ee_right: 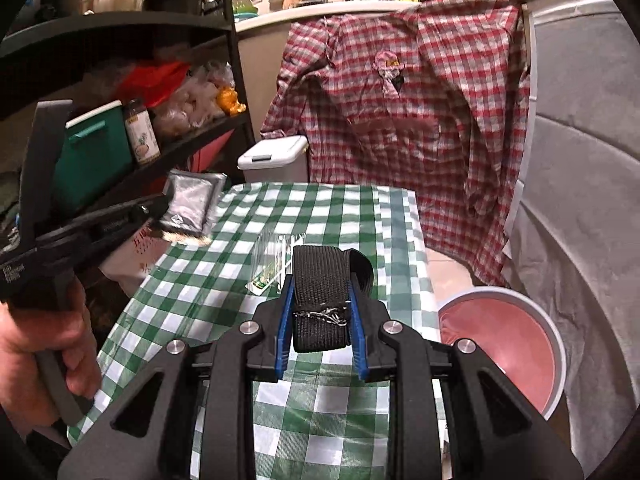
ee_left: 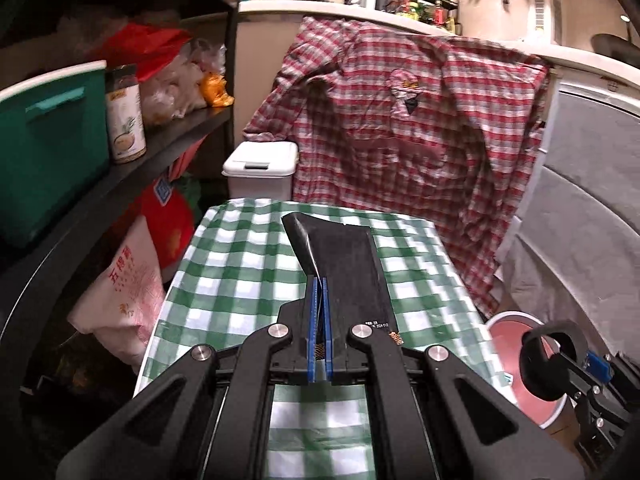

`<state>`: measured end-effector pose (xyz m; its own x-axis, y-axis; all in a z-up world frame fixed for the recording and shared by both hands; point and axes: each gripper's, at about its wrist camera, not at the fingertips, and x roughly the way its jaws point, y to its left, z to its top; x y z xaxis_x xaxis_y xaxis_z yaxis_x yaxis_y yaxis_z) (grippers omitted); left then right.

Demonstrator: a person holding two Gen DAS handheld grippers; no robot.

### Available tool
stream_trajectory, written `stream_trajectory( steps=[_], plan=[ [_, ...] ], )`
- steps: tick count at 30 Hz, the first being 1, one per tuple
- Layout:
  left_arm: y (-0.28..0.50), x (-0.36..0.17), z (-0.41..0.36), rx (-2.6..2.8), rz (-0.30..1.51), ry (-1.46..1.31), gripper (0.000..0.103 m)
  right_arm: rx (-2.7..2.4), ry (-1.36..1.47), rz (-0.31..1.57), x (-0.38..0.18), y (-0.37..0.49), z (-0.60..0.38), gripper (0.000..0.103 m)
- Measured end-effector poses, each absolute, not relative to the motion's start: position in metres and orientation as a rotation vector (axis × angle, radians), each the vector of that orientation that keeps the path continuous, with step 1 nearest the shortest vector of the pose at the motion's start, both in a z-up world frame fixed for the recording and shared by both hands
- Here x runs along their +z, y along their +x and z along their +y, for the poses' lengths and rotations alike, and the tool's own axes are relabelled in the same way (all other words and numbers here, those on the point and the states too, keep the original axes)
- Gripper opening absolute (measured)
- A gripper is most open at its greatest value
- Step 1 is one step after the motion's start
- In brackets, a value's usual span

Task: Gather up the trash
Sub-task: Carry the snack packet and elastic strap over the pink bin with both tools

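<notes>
The left gripper points forward and downward over the worktop, which is covered with a green-and-white checked cloth. Its blue pads are fully closed on the edge of a flat dark foil packet; the packet projects forward from the jaws and is clear of the cloth. In the right wrist view the same packet shows its silver side, held above the left edge of the worktop, and a hand is wrapped around the grey handle of the left gripper at the lower left. The right gripper also points forward and downward. Its jaws stand partly open and clamp a folded black webbing strap between the blue pads; a loop of the strap extends past the fingertips, and a small metal clip sits on the strap. Just beyond the right gripper, a clear plastic wrapper lies flat on the cloth. A round white bin with a pink liner stands beside the right edge of the worktop. Behind the worktop, a white lidded container stands next to a red checked shirt draped over a counter edge. A dark shelf unit on the left carries a green box and a jar.
</notes>
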<state>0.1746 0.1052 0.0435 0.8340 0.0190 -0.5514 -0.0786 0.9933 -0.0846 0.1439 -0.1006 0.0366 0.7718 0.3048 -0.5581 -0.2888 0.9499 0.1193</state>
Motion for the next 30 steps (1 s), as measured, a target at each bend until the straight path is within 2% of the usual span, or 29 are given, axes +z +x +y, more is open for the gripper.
stream_trajectory(
  steps=[9, 14, 30],
  plan=[
    [0.15, 0.073, 0.074, -0.041, 0.514, -0.142, 0.003, 0.313, 0.007, 0.538, 0.101, 0.137, -0.138, 0.025],
    [0.138, 0.077, 0.055, -0.083, 0.5, -0.151, 0.003, 0.269, -0.016, 0.504, 0.12, 0.143, -0.178, 0.025],
    [0.137, 0.07, -0.016, -0.191, 0.527, -0.081, 0.003, 0.139, 0.088, 0.502, 0.094, 0.157, -0.264, 0.025]
  ],
)
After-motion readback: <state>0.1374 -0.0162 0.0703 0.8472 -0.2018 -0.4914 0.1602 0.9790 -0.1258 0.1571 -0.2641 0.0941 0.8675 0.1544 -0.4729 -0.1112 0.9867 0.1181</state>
